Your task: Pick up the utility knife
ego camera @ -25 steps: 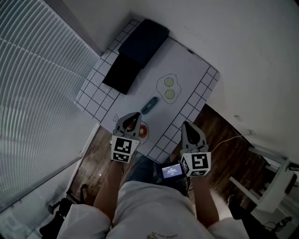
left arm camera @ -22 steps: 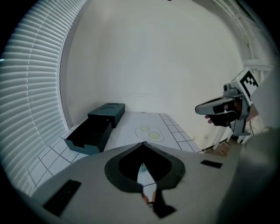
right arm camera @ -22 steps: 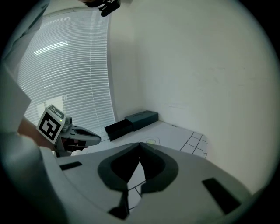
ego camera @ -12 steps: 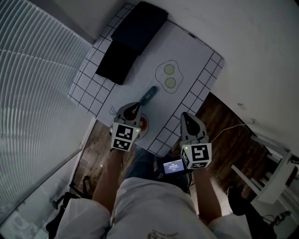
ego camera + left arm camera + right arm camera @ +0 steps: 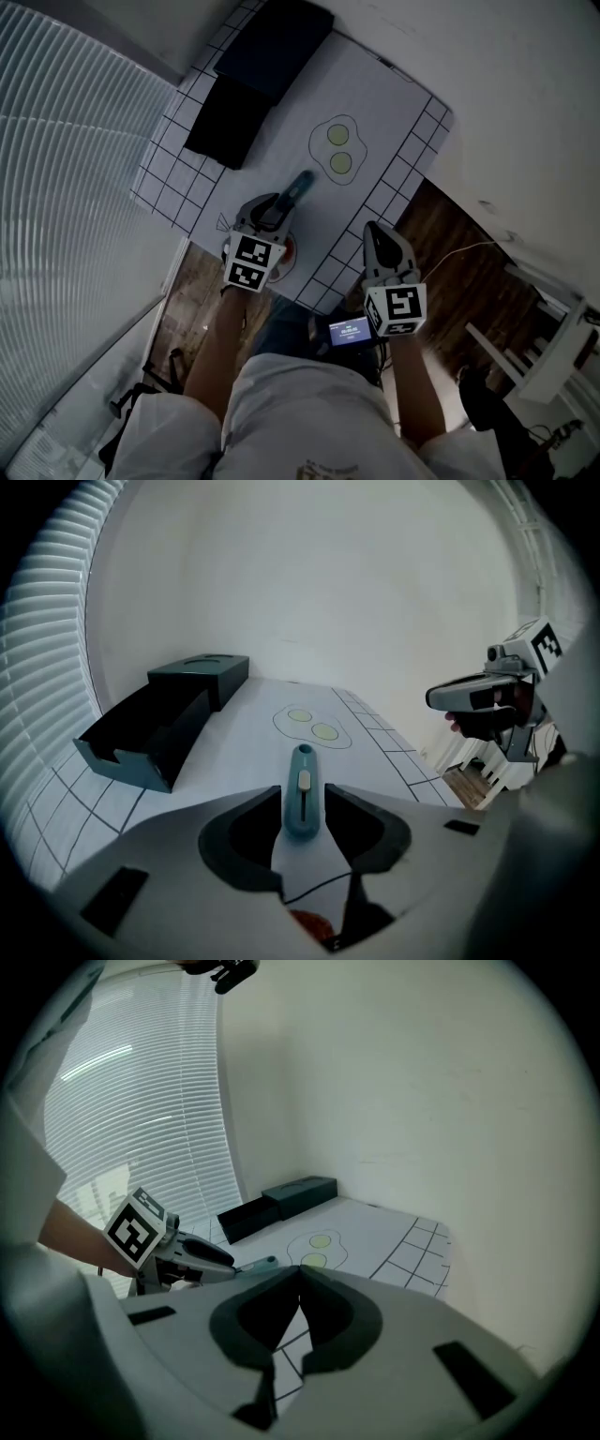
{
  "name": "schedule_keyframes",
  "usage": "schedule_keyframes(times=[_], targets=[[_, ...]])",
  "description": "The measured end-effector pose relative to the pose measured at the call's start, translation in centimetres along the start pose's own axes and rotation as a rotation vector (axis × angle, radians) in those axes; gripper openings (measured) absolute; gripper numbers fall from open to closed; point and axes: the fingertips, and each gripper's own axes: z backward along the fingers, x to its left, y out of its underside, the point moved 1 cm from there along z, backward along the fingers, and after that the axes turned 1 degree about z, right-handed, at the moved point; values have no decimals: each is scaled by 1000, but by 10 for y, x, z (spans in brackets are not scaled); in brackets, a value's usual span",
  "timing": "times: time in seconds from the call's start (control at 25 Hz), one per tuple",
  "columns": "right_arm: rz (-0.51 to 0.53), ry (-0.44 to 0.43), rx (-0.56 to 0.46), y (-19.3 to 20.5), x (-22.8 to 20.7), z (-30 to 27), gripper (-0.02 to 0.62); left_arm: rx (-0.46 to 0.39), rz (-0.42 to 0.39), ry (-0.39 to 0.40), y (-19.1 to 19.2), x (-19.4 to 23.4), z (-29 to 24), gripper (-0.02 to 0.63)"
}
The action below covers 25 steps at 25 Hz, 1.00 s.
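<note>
A teal utility knife [image 5: 298, 186] lies flat on the white gridded mat [image 5: 375, 112], pointing away from me. In the left gripper view the knife [image 5: 302, 766] has its near end between the tips of my left gripper [image 5: 303, 797]. Its jaws are opening and stand on either side of the handle without pressing on it. My left gripper [image 5: 272, 208] hangs low over the mat's near part. The right gripper [image 5: 375, 234] hovers over the mat's near right edge, jaws shut and empty; its tips [image 5: 300, 1271] meet in its own view.
An open black box [image 5: 225, 122] and its dark lid [image 5: 274, 47] sit at the mat's far left. A drawn outline with two yellow-green discs [image 5: 336, 150] lies just beyond the knife. A red mark [image 5: 289, 251] shows beneath the left gripper. Wooden floor [image 5: 441, 244] borders the table on the right.
My left gripper has dropped and moved forward to the knife's near end, and its jaws have gone from shut to apart around it. The right gripper sank a little.
</note>
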Motion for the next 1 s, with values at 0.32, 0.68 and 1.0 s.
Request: schedule_keyframes(times=[0.32, 0.68, 1.0], targets=[[-23, 6, 20, 7, -8, -5, 6, 50, -47, 10, 6, -2, -16, 173], [-42, 14, 36, 13, -15, -7, 6, 113, -94, -18, 11, -1, -23, 184], [-51, 13, 32, 11, -18, -5, 6, 163, -72, 7, 11, 4, -22, 143]])
